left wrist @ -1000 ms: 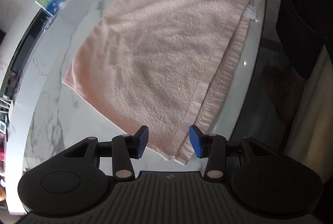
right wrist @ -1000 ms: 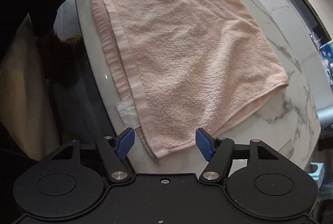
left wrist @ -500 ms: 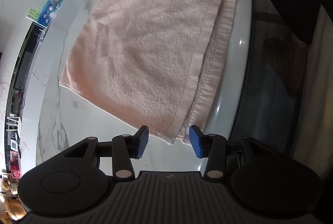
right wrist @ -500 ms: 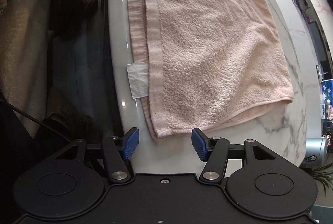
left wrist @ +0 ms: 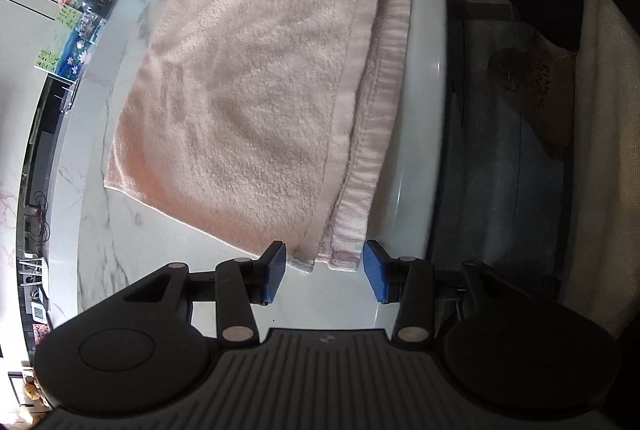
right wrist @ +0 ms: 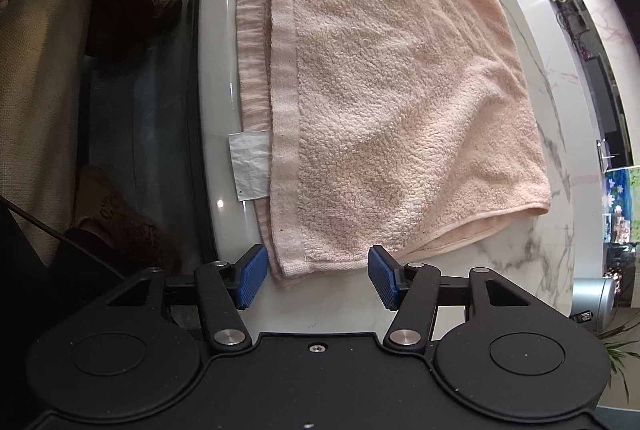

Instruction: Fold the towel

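Item: pink towel [left wrist: 248,102], folded once, lying flat on the white marble table [left wrist: 120,230] along its rim; its banded hems are stacked at the rim side, and a white care label [right wrist: 250,166] sticks out from beneath them. We hold the left gripper [left wrist: 324,272] over one near corner of the towel, jaws apart, blue pads either side of the corner and not pressing it. We hold the right gripper [right wrist: 318,276] over the other near corner, jaws likewise apart, nothing clamped.

One towel [left wrist: 248,102], two grippers [left wrist: 324,272]
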`<move>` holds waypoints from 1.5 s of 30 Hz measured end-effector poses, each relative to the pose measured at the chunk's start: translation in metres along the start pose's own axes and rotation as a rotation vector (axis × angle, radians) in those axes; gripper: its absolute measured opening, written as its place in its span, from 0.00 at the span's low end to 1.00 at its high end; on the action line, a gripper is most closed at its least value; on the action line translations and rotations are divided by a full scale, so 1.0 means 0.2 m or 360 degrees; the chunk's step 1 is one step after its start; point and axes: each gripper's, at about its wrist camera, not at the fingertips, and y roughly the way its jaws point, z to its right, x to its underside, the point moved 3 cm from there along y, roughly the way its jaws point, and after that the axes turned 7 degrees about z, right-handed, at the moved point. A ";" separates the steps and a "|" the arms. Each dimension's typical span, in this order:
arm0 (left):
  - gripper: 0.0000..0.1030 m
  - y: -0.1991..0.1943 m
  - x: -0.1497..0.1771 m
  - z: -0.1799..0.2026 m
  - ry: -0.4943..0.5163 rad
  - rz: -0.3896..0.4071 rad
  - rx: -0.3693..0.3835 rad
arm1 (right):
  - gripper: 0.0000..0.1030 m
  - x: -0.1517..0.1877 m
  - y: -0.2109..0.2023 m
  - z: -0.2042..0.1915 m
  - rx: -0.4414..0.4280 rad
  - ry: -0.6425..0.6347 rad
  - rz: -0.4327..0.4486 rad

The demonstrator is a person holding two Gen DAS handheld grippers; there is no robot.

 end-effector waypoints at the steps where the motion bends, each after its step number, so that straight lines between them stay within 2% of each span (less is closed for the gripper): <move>1: 0.41 0.00 0.00 0.00 0.0002 -0.0001 -0.0008 | 0.53 0.00 0.00 0.00 0.0000 -0.0001 0.0001; 4: 0.41 0.01 -0.01 0.00 0.0002 0.0001 -0.0051 | 0.53 0.01 0.00 0.01 0.0003 0.0011 0.0006; 7: 0.40 0.00 -0.02 0.01 -0.0016 0.0014 -0.0026 | 0.48 0.02 -0.01 0.00 -0.0012 0.0001 0.0005; 16: 0.40 0.03 -0.08 0.01 -0.0066 0.0042 -0.0071 | 0.48 0.00 -0.01 0.00 -0.0007 -0.0016 0.0076; 19: 0.40 0.04 -0.09 -0.01 -0.0104 0.0035 -0.0079 | 0.48 -0.01 0.00 0.00 0.0034 -0.0038 0.0066; 24: 0.40 0.04 -0.06 -0.03 -0.0170 0.0025 -0.0083 | 0.48 0.06 -0.01 0.00 0.0001 -0.0067 0.0012; 31: 0.40 0.03 -0.07 -0.02 -0.0186 0.0024 -0.0078 | 0.48 0.06 -0.01 -0.03 -0.0034 -0.0238 -0.0011; 40: 0.39 0.03 -0.06 -0.03 -0.0214 0.0020 -0.0050 | 0.48 0.00 0.01 -0.04 -0.0048 -0.0327 0.0056; 42: 0.39 0.03 -0.06 -0.04 -0.0218 0.0019 -0.0048 | 0.39 0.00 0.01 -0.04 -0.0059 -0.0335 0.0050; 43: 0.39 0.03 -0.06 -0.04 -0.0220 0.0020 -0.0047 | 0.26 0.00 0.02 -0.04 -0.0071 -0.0339 0.0042; 45: 0.39 0.03 -0.06 -0.04 -0.0228 0.0022 -0.0046 | 0.22 0.00 0.03 -0.06 -0.0062 -0.0367 0.0035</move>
